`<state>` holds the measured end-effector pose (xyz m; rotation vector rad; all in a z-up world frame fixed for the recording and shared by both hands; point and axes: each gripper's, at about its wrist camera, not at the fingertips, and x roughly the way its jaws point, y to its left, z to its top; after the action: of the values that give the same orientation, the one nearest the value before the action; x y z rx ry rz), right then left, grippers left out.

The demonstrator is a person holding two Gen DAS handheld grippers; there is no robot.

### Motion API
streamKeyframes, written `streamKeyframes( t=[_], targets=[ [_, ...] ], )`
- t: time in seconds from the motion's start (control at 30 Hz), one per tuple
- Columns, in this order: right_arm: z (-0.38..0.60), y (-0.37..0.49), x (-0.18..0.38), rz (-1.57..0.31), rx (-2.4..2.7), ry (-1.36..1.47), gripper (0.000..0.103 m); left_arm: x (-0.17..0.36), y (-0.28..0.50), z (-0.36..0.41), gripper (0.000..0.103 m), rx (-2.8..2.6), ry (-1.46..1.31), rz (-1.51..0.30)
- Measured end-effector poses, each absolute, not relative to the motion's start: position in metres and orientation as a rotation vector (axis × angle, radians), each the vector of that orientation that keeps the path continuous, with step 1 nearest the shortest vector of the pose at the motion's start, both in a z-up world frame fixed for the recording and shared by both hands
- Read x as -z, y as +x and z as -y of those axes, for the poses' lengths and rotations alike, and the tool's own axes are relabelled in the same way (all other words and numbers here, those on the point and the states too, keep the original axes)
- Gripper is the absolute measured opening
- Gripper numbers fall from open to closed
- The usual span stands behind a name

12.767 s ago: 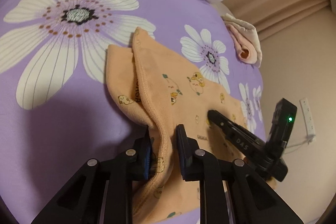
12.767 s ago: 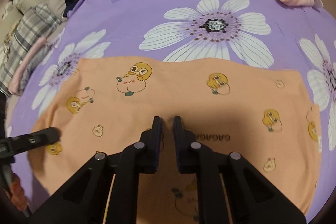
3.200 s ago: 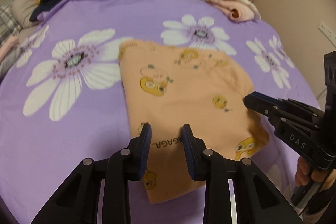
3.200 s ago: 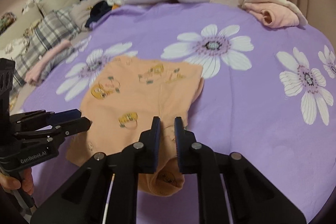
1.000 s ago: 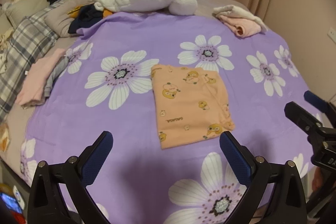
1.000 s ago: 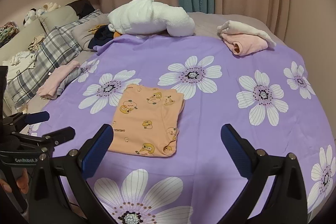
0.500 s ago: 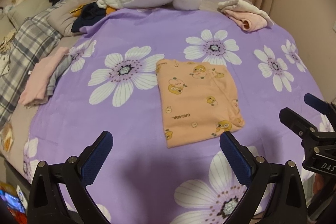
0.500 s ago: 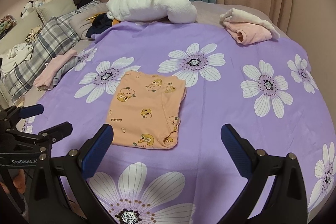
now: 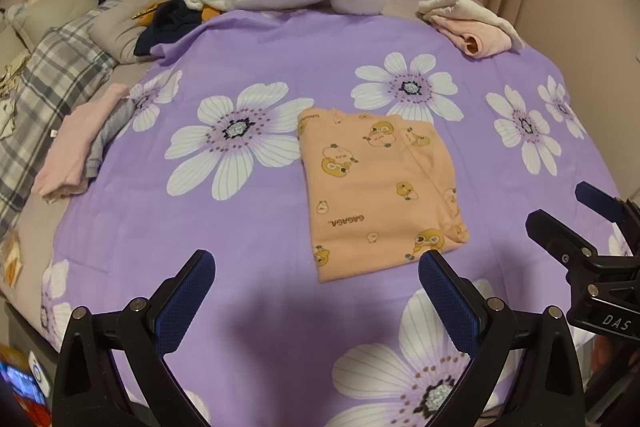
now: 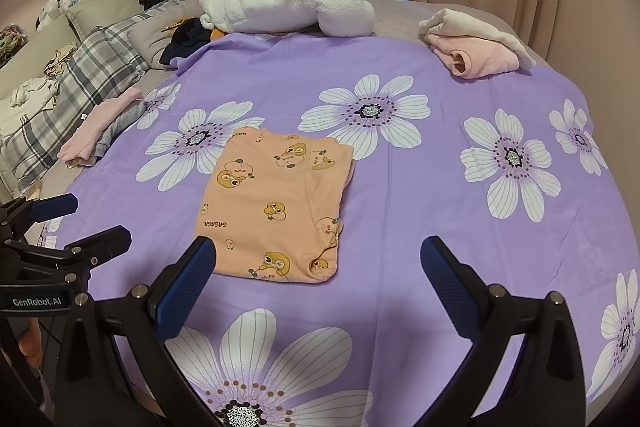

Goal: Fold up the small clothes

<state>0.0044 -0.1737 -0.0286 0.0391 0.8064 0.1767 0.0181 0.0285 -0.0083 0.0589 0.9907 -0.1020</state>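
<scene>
Orange garment [image 9: 380,187] lies folded flat on the purple floral sheet [image 9: 240,227], mid-bed, a rough rectangle with its long axis running away from the grippers. Left gripper [image 9: 316,301] is spread wide, holding nothing; garment sits ahead and slightly right of its centre. Right gripper [image 10: 318,283] is also spread wide and empty; garment [image 10: 276,203] lies ahead, slightly left. Both hover near its near edge, not touching; neither is clearly nearer. Fold looks finished.
</scene>
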Motion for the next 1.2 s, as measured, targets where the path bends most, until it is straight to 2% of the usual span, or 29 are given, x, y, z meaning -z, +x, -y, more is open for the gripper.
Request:
streamKeyframes(
  t=[1.2],
  targets=[
    [0.161,0.015,0.041,-0.829,-0.169,0.032,0.103,0.016,0.024,-0.034,0.101,0.107,0.041,-1.017]
  ],
)
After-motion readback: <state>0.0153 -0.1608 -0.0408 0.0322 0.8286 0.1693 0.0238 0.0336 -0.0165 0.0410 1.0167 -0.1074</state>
